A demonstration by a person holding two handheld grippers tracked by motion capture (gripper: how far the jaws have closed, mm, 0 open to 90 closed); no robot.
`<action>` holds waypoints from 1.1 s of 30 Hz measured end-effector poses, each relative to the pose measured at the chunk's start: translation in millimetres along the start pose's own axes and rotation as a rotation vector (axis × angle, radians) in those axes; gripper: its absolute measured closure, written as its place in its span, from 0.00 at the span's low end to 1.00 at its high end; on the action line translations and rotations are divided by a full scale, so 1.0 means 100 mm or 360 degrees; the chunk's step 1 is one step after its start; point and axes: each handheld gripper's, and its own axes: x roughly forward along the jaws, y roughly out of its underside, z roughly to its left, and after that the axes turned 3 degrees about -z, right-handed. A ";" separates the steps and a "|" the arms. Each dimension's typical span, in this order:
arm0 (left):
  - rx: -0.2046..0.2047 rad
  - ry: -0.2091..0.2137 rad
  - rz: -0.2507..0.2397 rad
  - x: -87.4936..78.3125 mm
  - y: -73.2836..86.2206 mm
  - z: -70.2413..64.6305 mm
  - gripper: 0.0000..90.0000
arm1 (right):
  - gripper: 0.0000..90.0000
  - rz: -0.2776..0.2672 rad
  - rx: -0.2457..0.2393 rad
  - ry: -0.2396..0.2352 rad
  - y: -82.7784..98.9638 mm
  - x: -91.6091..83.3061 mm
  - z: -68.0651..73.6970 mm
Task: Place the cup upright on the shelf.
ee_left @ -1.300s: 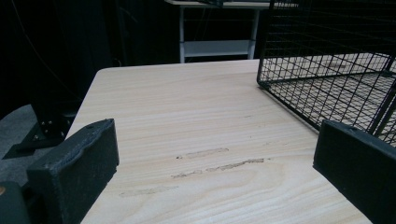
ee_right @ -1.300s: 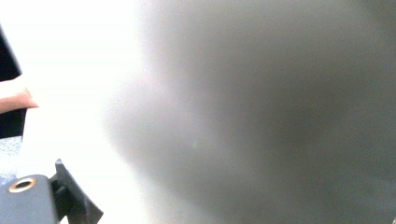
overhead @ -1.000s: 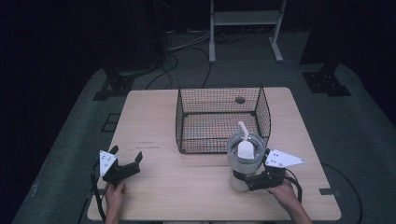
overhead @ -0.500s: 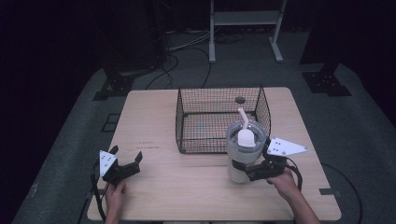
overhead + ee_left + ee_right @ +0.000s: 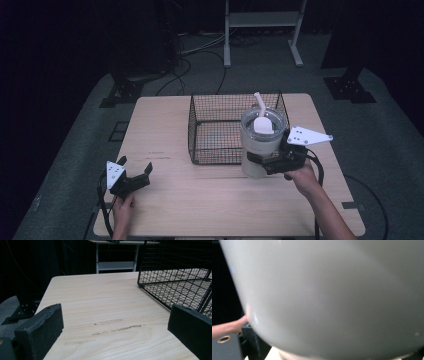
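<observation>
A: Where's it at?
B: Right gripper (image 5: 261, 161) is pinching the pale grey straw-lidded tumbler (image 5: 260, 142), lifted just ahead of it beside the black wire basket (image 5: 220, 125). Left gripper (image 5: 131, 174) sits spread, idle. Next, I'd guess: carry it over the rim and lower.

Black tongs (image 5: 131, 180), grey triangular plates (image 5: 307, 136)

No text, label, brand or number can be read on the tumbler (image 5: 261, 142) or the wire basket (image 5: 220, 127) beside it.
</observation>
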 end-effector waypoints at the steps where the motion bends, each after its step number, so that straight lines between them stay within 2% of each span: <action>1: 0.0000 0.0002 0.0001 0.00 0.00 0.00 0.00 | 0.08 -0.0014 0.0004 -0.0005 -0.02 0.01 -0.02; 4: -0.0004 0.0002 0.0001 0.00 0.00 0.00 0.00 | 0.08 -0.0033 0.0027 -0.0016 -0.06 0.04 -0.06; 11: 0.0001 0.0003 0.0002 0.00 0.00 0.00 0.00 | 0.08 -0.0034 0.0022 0.0007 -0.22 0.19 -0.21; 19: -0.0004 0.0006 -0.0001 0.00 0.00 0.01 0.00 | 0.08 -0.0026 0.0019 0.0031 -0.31 0.34 -0.33; 33: -0.0009 0.0014 -0.0007 0.00 0.00 0.01 0.00 | 0.08 0.0064 -0.0008 0.0043 -0.45 0.74 -0.60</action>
